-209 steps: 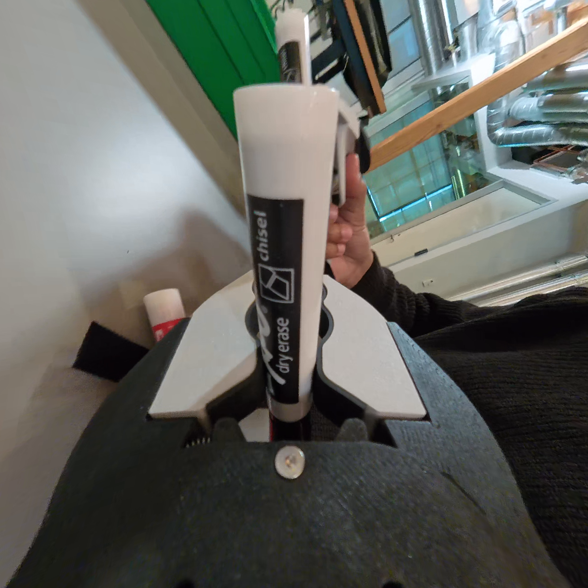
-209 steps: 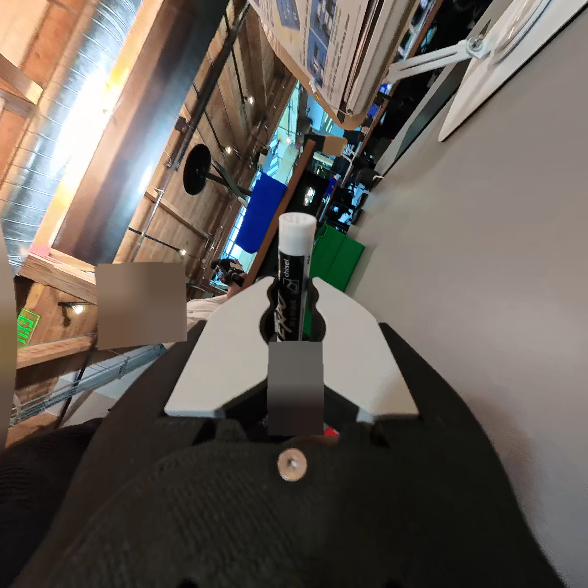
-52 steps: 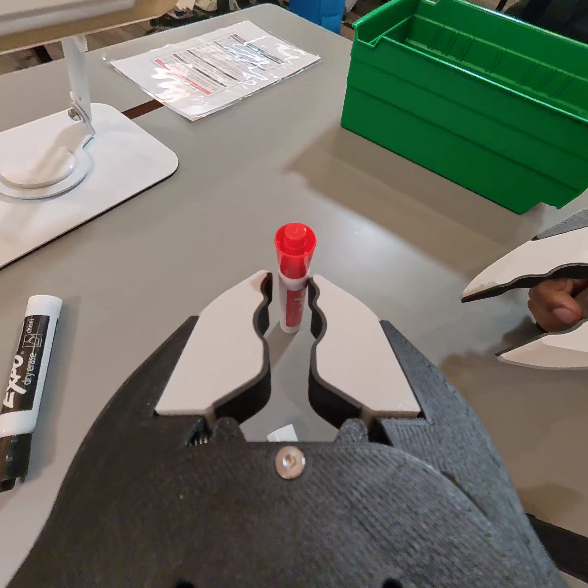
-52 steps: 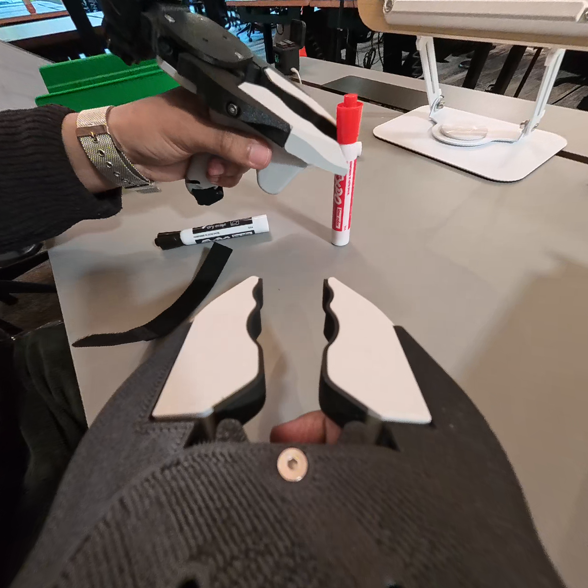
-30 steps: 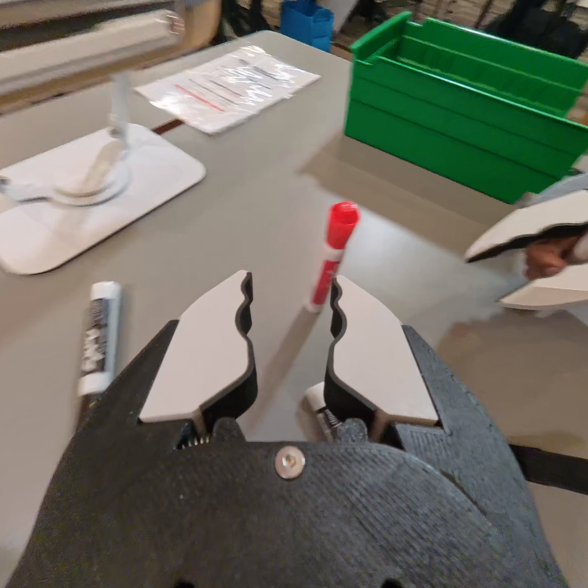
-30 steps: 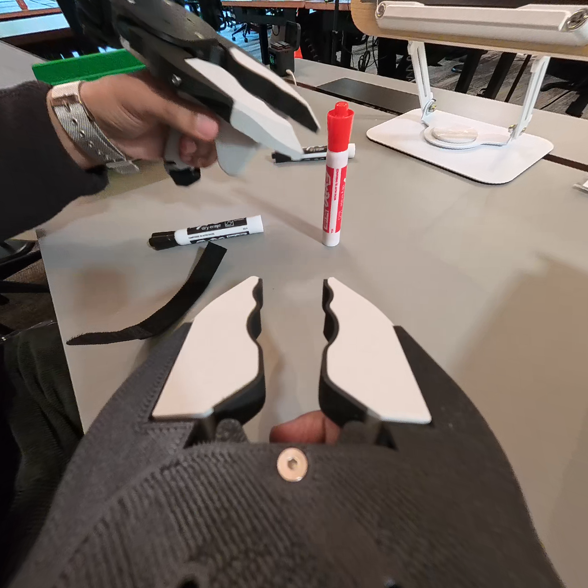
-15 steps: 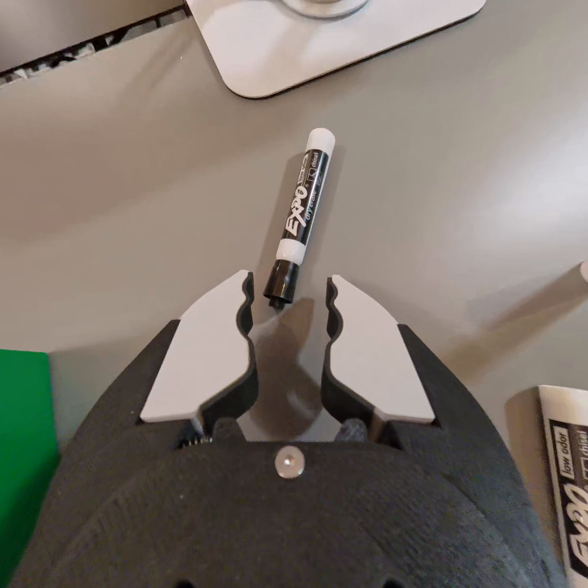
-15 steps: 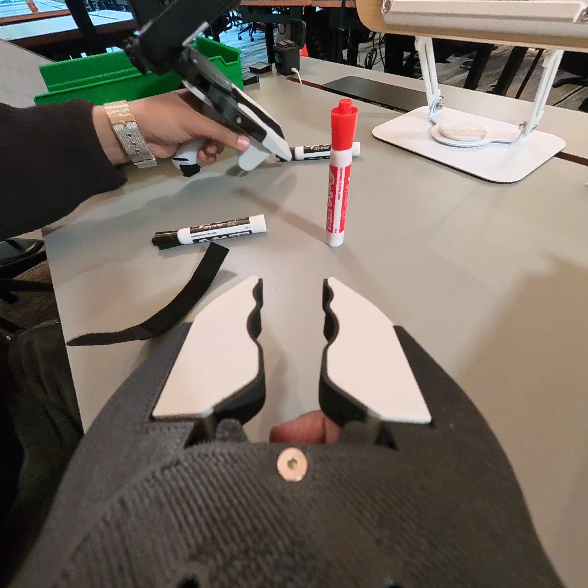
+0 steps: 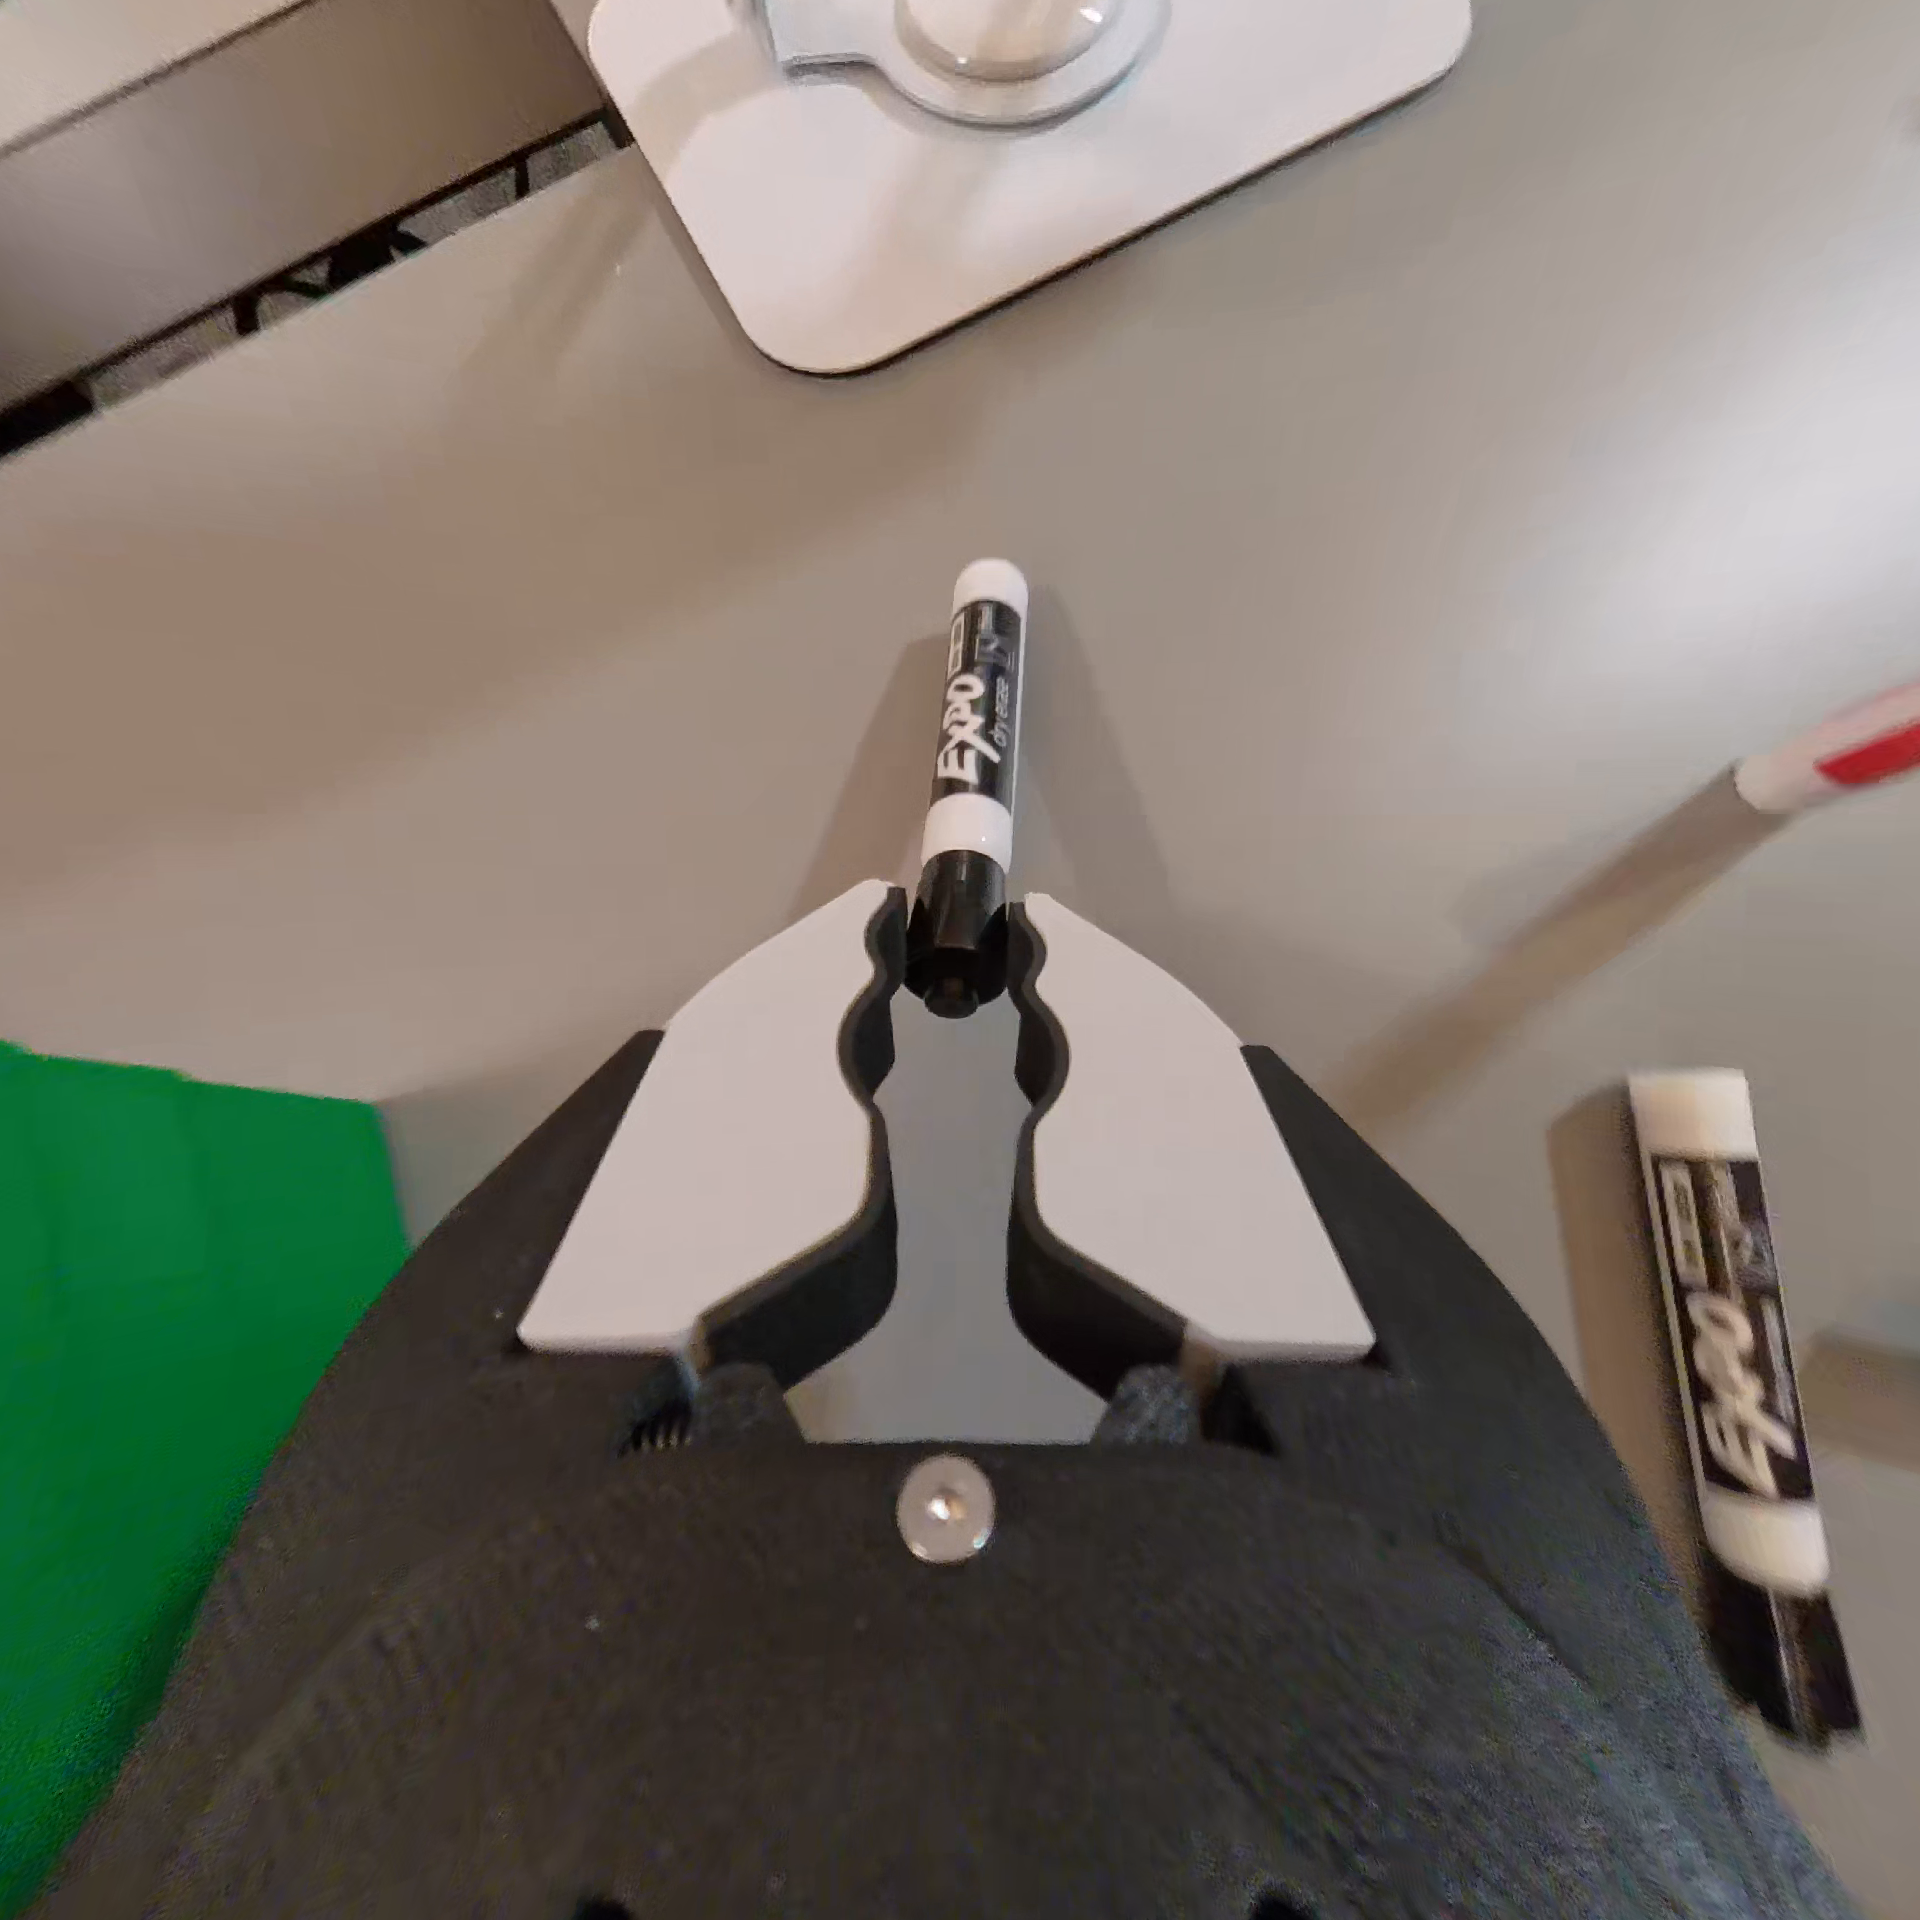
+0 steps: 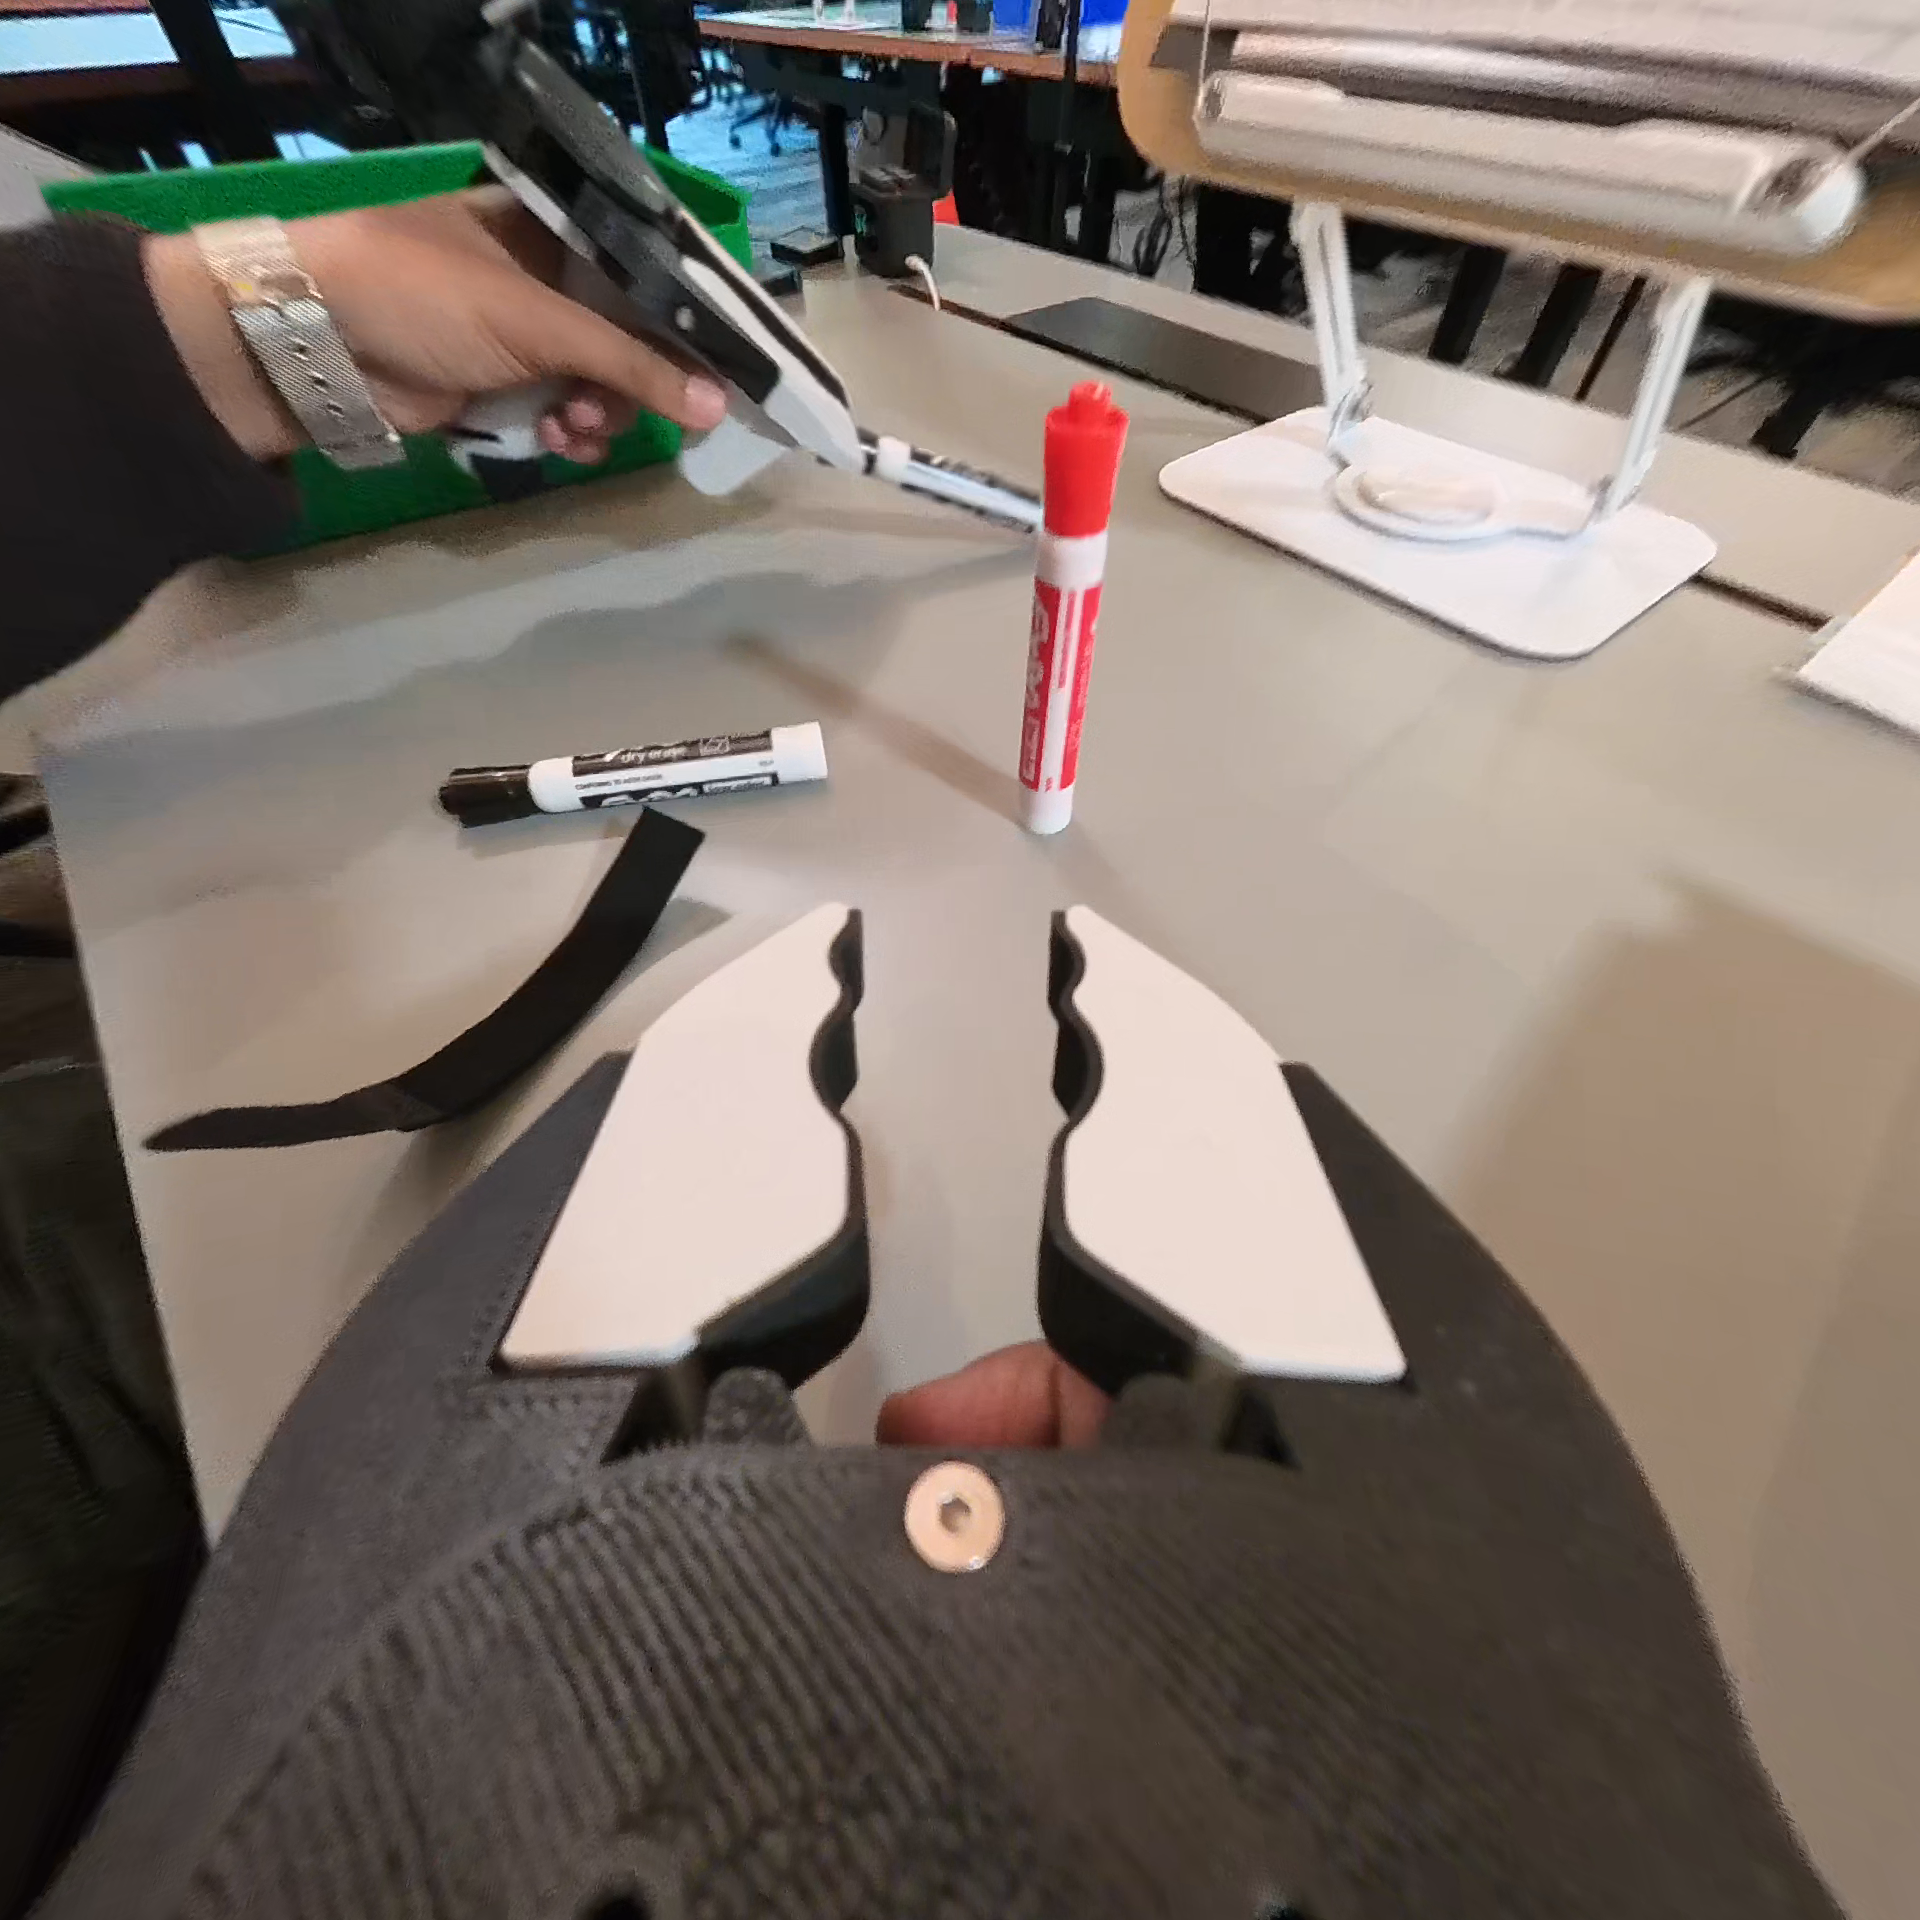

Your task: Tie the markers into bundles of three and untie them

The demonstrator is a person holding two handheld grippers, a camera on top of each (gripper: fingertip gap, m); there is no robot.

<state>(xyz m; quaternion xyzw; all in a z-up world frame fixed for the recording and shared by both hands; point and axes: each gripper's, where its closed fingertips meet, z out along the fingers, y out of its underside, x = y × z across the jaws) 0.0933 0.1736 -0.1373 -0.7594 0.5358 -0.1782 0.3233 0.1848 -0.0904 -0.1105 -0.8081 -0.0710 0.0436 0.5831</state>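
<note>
The left gripper (image 9: 954,914) has its white fingers (image 9: 727,1132) closed on the black cap end of a black-and-white marker (image 9: 977,727) that points away over the grey table (image 9: 416,623). A second black-and-white marker (image 9: 1725,1351) lies at the right, near a white flat stand base (image 9: 935,208).

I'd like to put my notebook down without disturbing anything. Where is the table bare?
The widest bare stretch of table lies right of the standing red marker, bordered behind by the white stand base. Left of that marker it is crowded: a lying black marker, a black strap, and the left gripper pinching another black marker.
</note>
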